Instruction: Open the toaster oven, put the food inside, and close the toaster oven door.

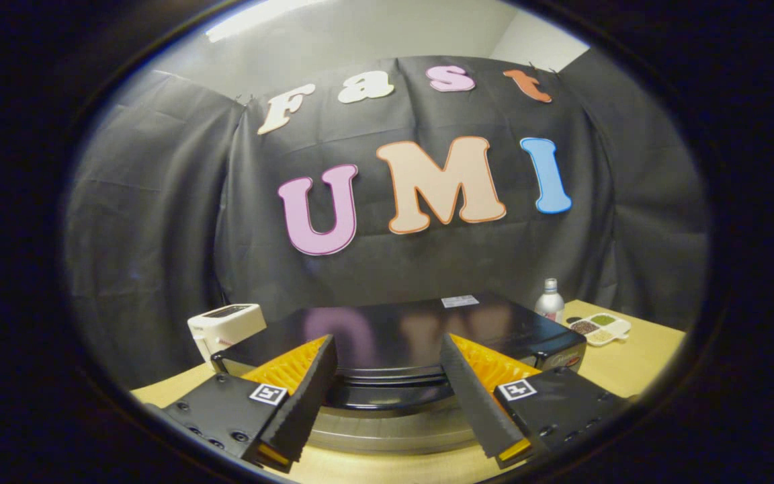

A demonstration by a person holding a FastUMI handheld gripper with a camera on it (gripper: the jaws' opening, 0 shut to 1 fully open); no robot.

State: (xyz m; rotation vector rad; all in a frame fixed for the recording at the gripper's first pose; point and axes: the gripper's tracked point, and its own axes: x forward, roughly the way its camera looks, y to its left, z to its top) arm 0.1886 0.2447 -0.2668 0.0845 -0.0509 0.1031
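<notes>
Two fingers (293, 396) sit low in the middle, spread wide apart, so the gripper (388, 393) is open and grips nothing. Each finger has a small square black-and-white tag. Between and just past them is the black oven (400, 336), its shiny top facing up, with a small white sticker too blurry to read. Left of it stands a white toaster (224, 326). On the right are a silver bottle (549, 300) and a white dish (603, 329) of seeds on the tan table (635, 363).
</notes>
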